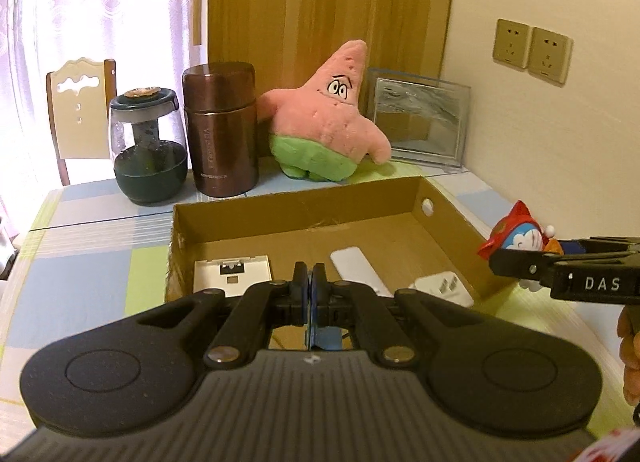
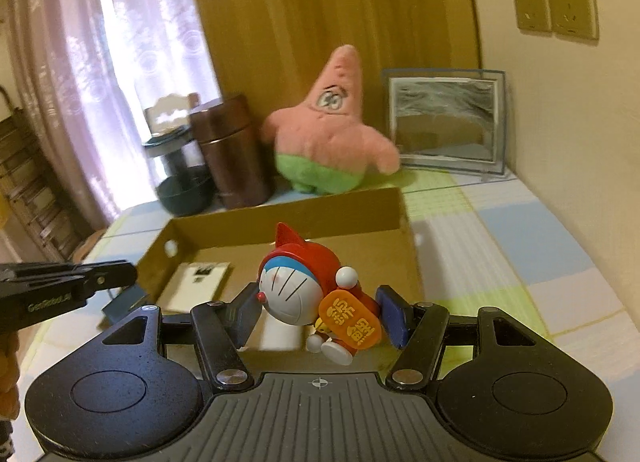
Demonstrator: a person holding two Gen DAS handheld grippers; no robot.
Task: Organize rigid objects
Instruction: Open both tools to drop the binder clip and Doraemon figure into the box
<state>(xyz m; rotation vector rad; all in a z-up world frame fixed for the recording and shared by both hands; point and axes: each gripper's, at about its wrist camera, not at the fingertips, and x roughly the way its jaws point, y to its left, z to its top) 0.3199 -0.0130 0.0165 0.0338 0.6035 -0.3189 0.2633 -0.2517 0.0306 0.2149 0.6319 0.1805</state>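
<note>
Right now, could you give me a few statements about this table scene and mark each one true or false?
1. The right gripper holds the Doraemon figure. True.
2. The left gripper has its fingers wide apart. False: they are closed together, holding nothing visible.
3. The cardboard box holds a white remote. True.
4. The pink starfish plush lies inside the box. False: it stands behind it.

Cardboard box [image 1: 304, 201] — 3 white items inside
</note>
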